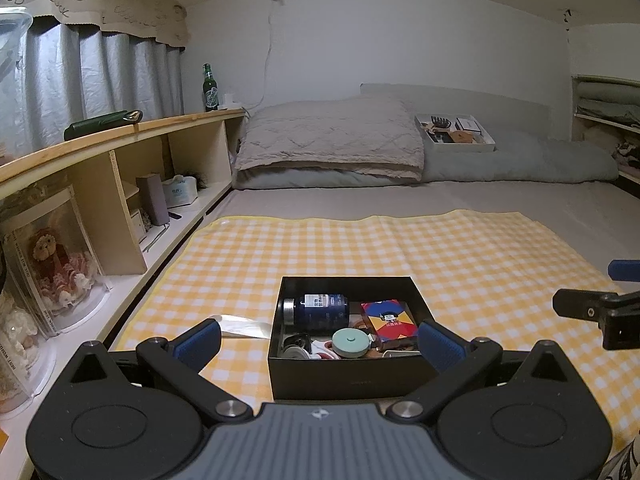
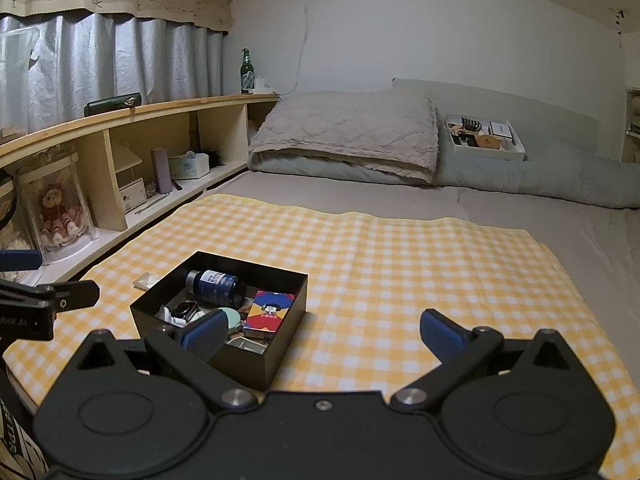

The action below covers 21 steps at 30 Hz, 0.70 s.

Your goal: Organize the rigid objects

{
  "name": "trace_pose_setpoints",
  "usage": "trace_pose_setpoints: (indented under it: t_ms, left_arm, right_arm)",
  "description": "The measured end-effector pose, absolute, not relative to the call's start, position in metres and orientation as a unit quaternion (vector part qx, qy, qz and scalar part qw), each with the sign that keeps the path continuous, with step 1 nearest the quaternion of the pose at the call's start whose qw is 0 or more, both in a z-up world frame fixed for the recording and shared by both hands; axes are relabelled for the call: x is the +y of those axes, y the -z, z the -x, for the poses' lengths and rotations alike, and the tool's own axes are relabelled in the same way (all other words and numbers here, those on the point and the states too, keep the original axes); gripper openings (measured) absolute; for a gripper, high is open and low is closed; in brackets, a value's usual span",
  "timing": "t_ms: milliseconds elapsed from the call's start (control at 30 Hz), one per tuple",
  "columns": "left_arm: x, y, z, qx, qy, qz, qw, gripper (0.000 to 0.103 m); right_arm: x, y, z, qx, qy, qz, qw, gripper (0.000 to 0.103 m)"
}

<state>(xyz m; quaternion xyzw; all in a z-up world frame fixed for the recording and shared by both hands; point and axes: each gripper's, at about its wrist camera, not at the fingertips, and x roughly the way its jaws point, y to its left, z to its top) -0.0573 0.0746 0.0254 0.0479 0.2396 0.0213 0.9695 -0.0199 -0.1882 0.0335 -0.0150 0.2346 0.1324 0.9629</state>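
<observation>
Black box [image 1: 352, 376] of small items sits on checked cloth [image 2: 400, 264], both claws spread wide, empty.

A matt black box [image 1: 352, 376] sits on a yellow-checked cloth [image 1: 460, 248]. Inside lie a glossy dark-blue bottle [image 1: 320, 310] and a smooth mint-green disc [image 1: 351, 343]. The shelf [image 1: 120, 132] looks like pale wood.

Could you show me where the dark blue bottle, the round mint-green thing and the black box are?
dark blue bottle [image 1: 320, 309], left wrist view, on its labelled side.
round mint-green thing [image 1: 351, 342], left wrist view, on its flat top.
black box [image 2: 240, 364], right wrist view, on its near outer wall.
</observation>
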Motion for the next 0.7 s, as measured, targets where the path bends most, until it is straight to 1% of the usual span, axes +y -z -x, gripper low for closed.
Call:
trace_pose_setpoints:
  t_ms: [700]
  left_arm:
    - [0.0744, -0.0226, 0.0564, 0.247, -0.024, -0.049, 0.968, 0.103]
  right_arm:
    - [-0.1865, -0.0326, 0.0202, 0.235, -0.127, 0.013, 0.964, 0.103]
